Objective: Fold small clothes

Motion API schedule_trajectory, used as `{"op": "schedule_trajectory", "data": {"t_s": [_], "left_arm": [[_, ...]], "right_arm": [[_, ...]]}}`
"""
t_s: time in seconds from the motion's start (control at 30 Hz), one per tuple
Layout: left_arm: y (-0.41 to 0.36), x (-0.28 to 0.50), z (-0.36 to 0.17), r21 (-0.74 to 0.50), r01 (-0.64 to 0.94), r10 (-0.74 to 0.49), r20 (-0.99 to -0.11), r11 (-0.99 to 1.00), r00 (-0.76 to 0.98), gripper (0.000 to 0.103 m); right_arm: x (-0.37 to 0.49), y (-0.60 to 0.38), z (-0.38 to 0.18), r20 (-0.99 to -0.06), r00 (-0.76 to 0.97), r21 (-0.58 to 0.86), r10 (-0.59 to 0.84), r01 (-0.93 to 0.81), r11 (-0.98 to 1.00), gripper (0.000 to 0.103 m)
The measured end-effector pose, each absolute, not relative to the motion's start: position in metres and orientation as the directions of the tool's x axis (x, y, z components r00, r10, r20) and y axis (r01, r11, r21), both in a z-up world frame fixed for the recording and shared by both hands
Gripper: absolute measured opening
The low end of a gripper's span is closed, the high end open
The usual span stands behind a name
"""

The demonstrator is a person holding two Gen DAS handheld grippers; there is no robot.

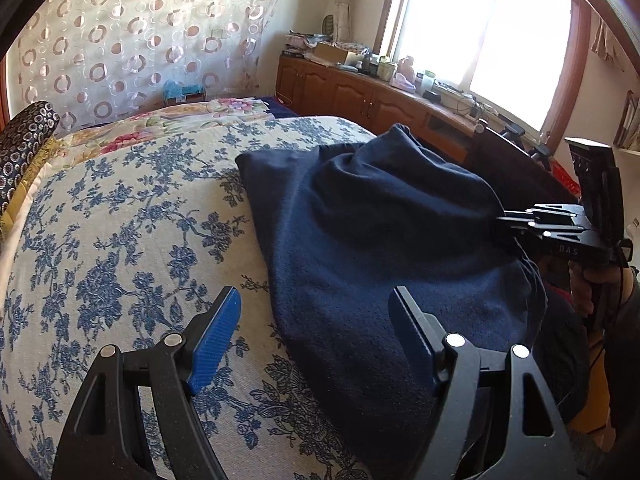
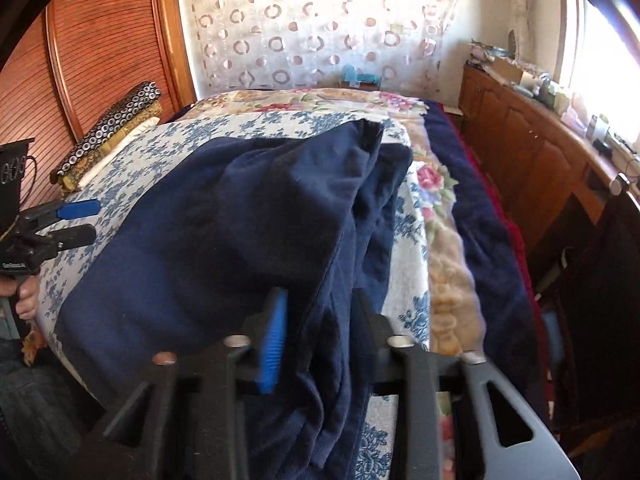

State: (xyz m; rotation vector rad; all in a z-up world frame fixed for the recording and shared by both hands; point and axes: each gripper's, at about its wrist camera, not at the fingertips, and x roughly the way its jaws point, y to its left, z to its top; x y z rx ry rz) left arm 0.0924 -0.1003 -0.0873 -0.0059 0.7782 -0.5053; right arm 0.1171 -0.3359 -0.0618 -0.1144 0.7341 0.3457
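Far left, by the wooden headboard (image 2: 100, 40), a stack of folded fabric w/ a black ring-print piece (image 2: 116, 120) on top sits at the bed's edge. Bed is covered by a blue-floral bedspread (image 1: 120, 220), a pink-flower blanket (image 1: 192, 120) beyond it. Left gripper (image 1: 314, 308) hovers low over the spread, jaws spread wide w/ nothing between; its left blue pad (image 1: 216, 340) is over bare bedspread, its right finger over the near edge of the navy garment (image 1: 360, 220). Garment lies on the bedspread towards the bed's right side, mostly flat but bunched and pulled up along its right edge. Right gripper (image 2: 320, 340) is pinching that bunched edge, fabric wedged between blue pad (image 2: 274, 344) and the dark finger. Further right: wooden cabinets (image 1: 340, 92) w/ clutter on top, under a bright window (image 1: 480, 32).
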Motion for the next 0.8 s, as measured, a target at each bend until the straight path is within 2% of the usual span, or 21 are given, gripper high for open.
{"op": "schedule_trajectory", "data": {"t_s": [0.03, 0.1, 0.37, 0.47, 0.53, 0.6, 0.8], "left_arm": [[-0.102, 0.092, -0.089, -0.186, 0.438, -0.438, -0.675, 0.88, 0.594, 0.077], [-0.105, 0.09, -0.092, -0.18, 0.444, -0.437, -0.681, 0.878, 0.588, 0.077], [-0.11, 0.086, -0.095, -0.18, 0.458, -0.445, -0.686, 0.871, 0.576, 0.077], [-0.111, 0.085, -0.096, -0.175, 0.46, -0.442, -0.69, 0.87, 0.573, 0.077], [-0.112, 0.085, -0.098, -0.176, 0.458, -0.44, -0.694, 0.871, 0.57, 0.077], [-0.113, 0.086, -0.101, -0.177, 0.455, -0.437, -0.7, 0.873, 0.565, 0.077], [-0.114, 0.087, -0.102, -0.179, 0.452, -0.436, -0.7, 0.874, 0.565, 0.077]], "right_arm": [[0.113, -0.336, -0.06, -0.668, 0.694, 0.009, 0.269, -0.354, 0.935, 0.004], [0.101, -0.338, -0.055, -0.65, 0.716, -0.014, 0.253, -0.345, 0.938, 0.003], [0.087, -0.356, -0.057, -0.67, 0.724, -0.034, 0.166, -0.253, 0.967, 0.003], [0.078, -0.35, -0.06, -0.682, 0.714, -0.051, 0.155, -0.258, 0.965, 0.014], [0.07, -0.345, -0.055, -0.684, 0.711, -0.055, 0.163, -0.273, 0.961, 0.031], [0.062, -0.341, -0.053, -0.694, 0.7, -0.06, 0.169, -0.291, 0.955, 0.042], [0.046, -0.331, -0.061, -0.78, 0.599, -0.061, 0.181, -0.36, 0.931, 0.044]]}}
